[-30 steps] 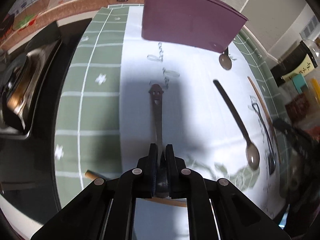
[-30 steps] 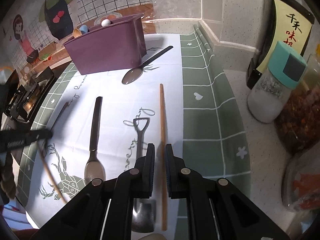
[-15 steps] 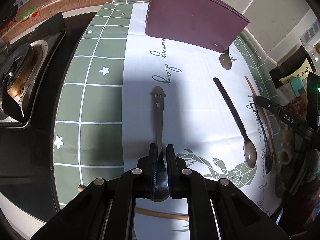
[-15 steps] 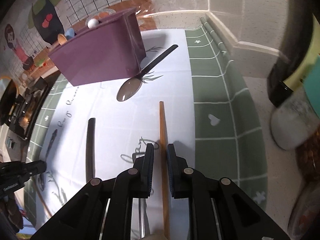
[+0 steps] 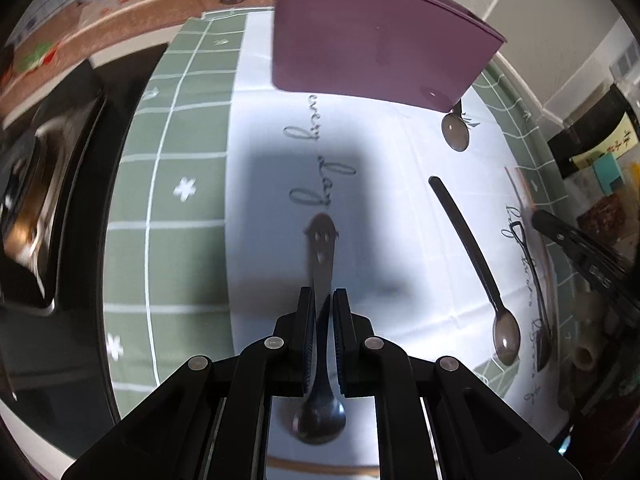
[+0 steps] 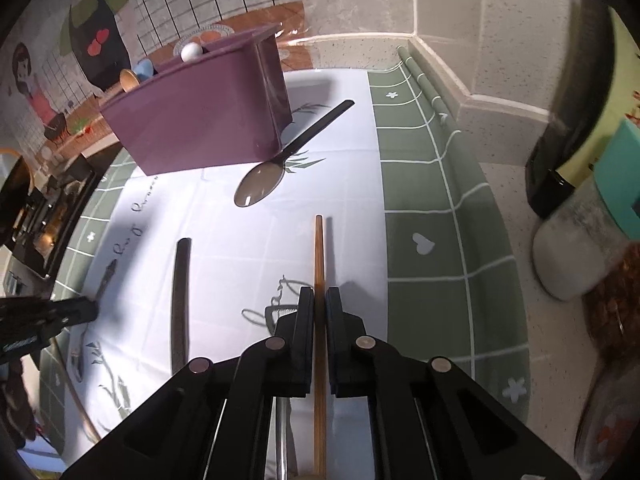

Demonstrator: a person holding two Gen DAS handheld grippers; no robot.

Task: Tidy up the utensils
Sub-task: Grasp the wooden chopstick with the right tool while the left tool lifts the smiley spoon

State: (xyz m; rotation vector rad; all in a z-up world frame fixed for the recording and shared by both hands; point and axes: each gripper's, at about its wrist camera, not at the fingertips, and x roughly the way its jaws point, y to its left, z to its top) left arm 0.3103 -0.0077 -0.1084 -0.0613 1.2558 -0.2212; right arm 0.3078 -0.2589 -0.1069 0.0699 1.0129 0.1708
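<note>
Left claw (image 5: 323,300) has its jaws pinched on the smiley-handled metal spoon (image 5: 320,264), gripping the stem with the bowl hanging back under the fingers and the handle's face end pointing toward the purple utensil box (image 5: 372,40). Right claw (image 6: 316,300) is closing its jaws on the wooden chopstick (image 6: 319,248), which runs between the pads and points toward the same box; the pads look to be against it.

Both pieces sit over the white and green cloth (image 5: 180,152) covering the bench. Nearer than the box lie a dark long-handled spoon (image 5: 472,264) and, just beside the box's right corner, a brown spoon (image 6: 288,156) with its bowl turned this way. A shovel-handled metal spoon (image 5: 532,280) lies farther right of the box, next to the chopstick.
</note>
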